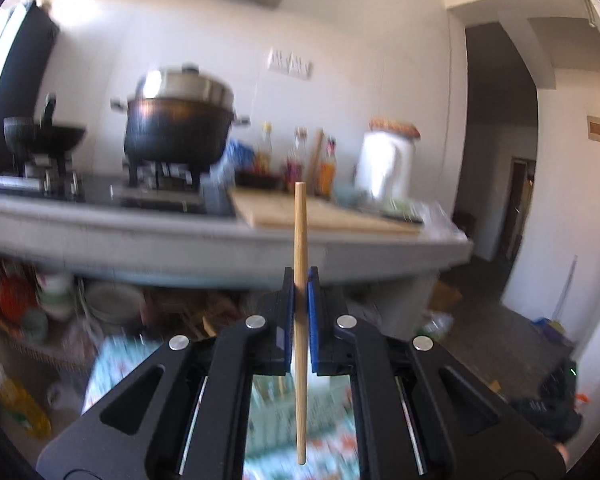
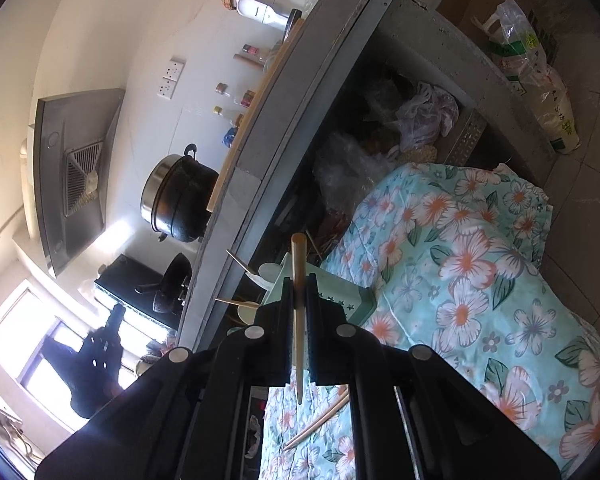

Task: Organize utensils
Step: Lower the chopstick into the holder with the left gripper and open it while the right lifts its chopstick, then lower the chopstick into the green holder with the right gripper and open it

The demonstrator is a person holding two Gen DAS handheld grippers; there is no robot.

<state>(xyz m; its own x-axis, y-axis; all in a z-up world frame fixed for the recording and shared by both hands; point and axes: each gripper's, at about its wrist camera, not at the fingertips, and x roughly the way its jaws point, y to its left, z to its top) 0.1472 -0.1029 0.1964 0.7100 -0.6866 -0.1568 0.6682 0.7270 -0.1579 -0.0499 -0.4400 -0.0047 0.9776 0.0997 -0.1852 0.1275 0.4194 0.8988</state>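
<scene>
My left gripper [image 1: 300, 280] is shut on a wooden chopstick [image 1: 300, 240], held upright in the air facing the kitchen counter. My right gripper [image 2: 299, 286] is shut on another wooden chopstick [image 2: 299, 264], held over the floral cloth [image 2: 460, 264]. Just beyond the right fingertips is a pale green utensil holder [image 2: 342, 294] with white spoons [image 2: 269, 271] and sticks poking out. Two loose chopsticks [image 2: 320, 420] lie on the cloth below the right gripper.
A grey counter [image 1: 228, 240] carries a gas stove, a black pot [image 1: 178, 132], a wok [image 1: 46, 136], bottles, a cutting board [image 1: 324, 216] and a white jug [image 1: 388, 164]. Clutter and bags fill the shelf under it [image 2: 380, 120]. A doorway [image 1: 500, 160] opens right.
</scene>
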